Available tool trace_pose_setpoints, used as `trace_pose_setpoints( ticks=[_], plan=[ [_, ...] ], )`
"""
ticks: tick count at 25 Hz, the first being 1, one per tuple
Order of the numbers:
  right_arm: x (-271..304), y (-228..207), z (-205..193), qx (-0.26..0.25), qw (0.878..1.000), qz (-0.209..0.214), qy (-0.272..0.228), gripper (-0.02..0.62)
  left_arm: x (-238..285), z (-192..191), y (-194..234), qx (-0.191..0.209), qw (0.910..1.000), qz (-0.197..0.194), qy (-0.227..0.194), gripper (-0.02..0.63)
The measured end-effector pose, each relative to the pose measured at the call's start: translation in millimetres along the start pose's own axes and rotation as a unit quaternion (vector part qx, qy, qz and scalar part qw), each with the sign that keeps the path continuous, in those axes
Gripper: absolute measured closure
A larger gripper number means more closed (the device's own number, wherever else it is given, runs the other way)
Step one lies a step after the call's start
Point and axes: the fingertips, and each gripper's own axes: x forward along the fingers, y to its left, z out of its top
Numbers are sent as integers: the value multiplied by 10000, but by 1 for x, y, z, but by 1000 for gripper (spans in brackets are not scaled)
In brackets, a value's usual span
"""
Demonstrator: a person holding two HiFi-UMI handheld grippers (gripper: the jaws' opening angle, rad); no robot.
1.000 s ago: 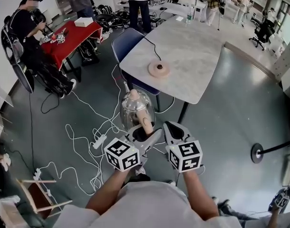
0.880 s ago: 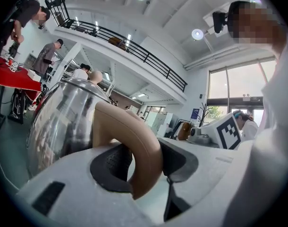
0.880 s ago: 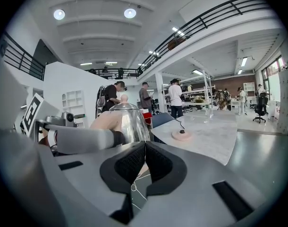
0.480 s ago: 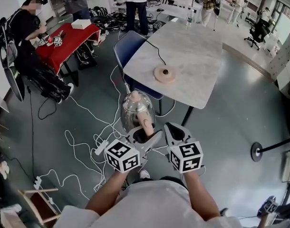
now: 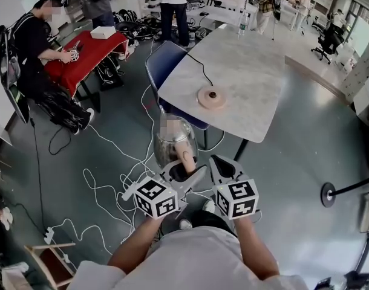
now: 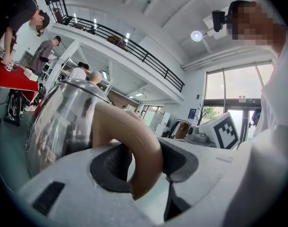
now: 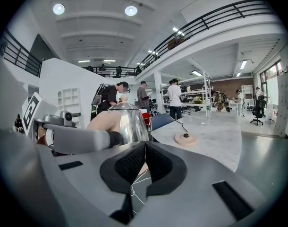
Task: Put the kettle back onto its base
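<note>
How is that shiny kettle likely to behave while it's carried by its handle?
The kettle probably wants to swing, since the left gripper clamps only its curved handle, off to one side. Its polished metal body looks slippery but stiff. Whether it holds water, and so its weight, can't be told.

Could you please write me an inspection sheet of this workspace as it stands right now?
Surface: marble table, carrying the base and its cord.
Job's things: steel kettle held above the floor, short of the table; round base on the table with nothing on it.
Clutter: blue chair at the table's left edge.
Grippers: left hand-held gripper shut on the kettle's handle; right hand-held gripper shut, nothing between its jaws.
Cables: black cord runs from the base across the table; white cables sprawl over the floor.
Surroundings: seated person at a red-covered table; standing person farther back.
</note>
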Motion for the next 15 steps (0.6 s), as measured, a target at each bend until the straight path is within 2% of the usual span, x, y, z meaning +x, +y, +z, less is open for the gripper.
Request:
trace_pose_setpoints(
  ticks=[15],
  plan=[
    [55,-86,16,222,9997,84,-52,591,87,22,45,7,10000,68,60,437]
  ],
)
